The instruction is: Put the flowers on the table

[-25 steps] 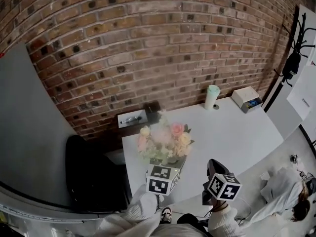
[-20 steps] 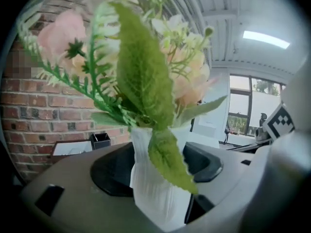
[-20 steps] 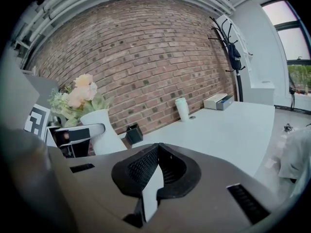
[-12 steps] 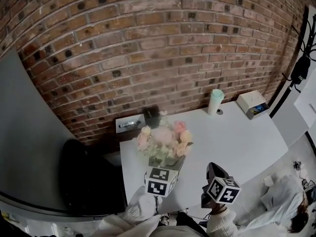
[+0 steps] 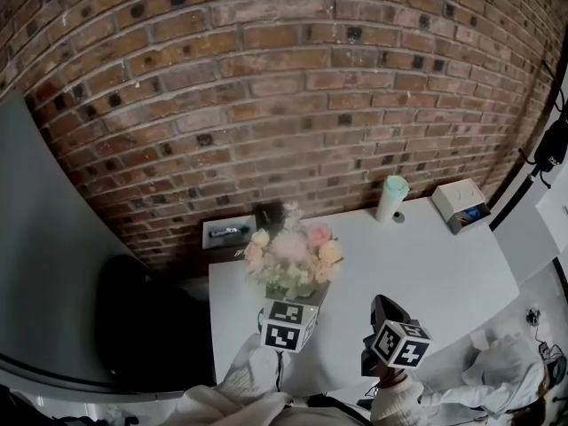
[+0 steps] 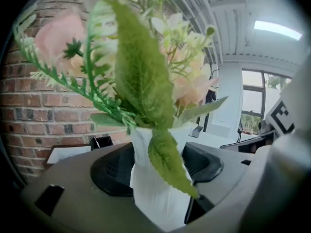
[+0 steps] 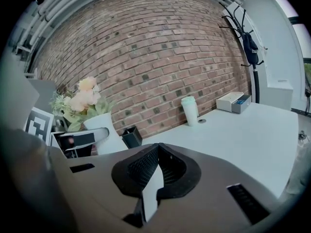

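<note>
A bunch of pale pink and cream flowers (image 5: 293, 248) stands in a white vase (image 5: 300, 293). My left gripper (image 5: 296, 302) is shut on the vase and holds it upright over the near left part of the white table (image 5: 444, 269). In the left gripper view the vase (image 6: 153, 188) sits between the two dark pads, and the flowers (image 6: 146, 57) and their leaves fill the frame. My right gripper (image 5: 383, 309) hovers to the right of the vase over the table's near edge, shut and holding nothing. In the right gripper view its jaws (image 7: 156, 166) meet, and the flowers (image 7: 82, 98) show at the left.
A mint cup (image 5: 391, 198) and a white box (image 5: 461, 207) stand at the table's far side by the brick wall. A small black holder (image 5: 266, 216) and a white tray (image 5: 226, 232) lie at the far left corner. A dark chair (image 5: 142, 327) is on the left, a person (image 5: 519, 371) at lower right.
The head view has shifted a little, showing more wall. Both grippers and the vase keep nearly the same places, and the left gripper still holds the vase.
</note>
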